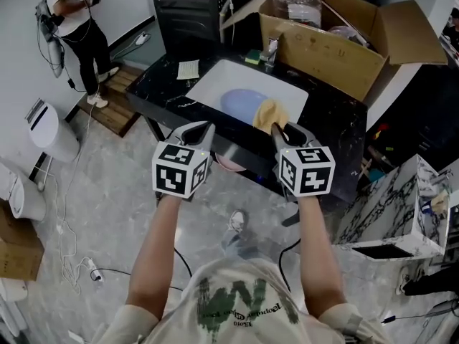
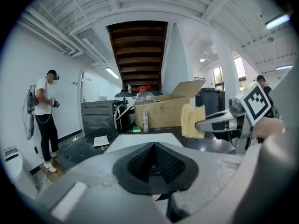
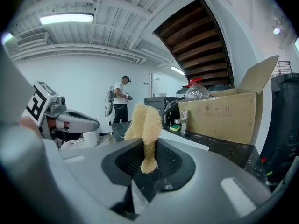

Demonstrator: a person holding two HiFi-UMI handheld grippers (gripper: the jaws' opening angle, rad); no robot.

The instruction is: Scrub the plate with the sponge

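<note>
Plate, sponge and two grippers at a sink, read from left to right. Left gripper [image 1: 198,130] hovers above the near edge of the black marbled counter [image 1: 337,124]. In its own view the ribbed black pads meet along one line with nothing between them, so it is closed and empty. Pale blue round plate [image 1: 242,100] lies in the white rectangular sink [image 1: 214,79], just beyond both grippers and touched by neither. It is judged rigid, smooth and slippery once wet. Whether it is ceramic or plastic cannot be told from this height, so it is best treated as breakable and steadied at the rim. Yellow fibrous sponge [image 1: 270,113] overlaps the plate's right edge in the head view, but the left gripper view shows it held in the air. It is judged light, soft and easily squashed, and a pinch low on its body leaves the upper part free to scrub. Right gripper [image 1: 288,130] holds it so: the jaws are nearly closed on the sponge's lower part, with the material folded and bulging above the pads.
</note>
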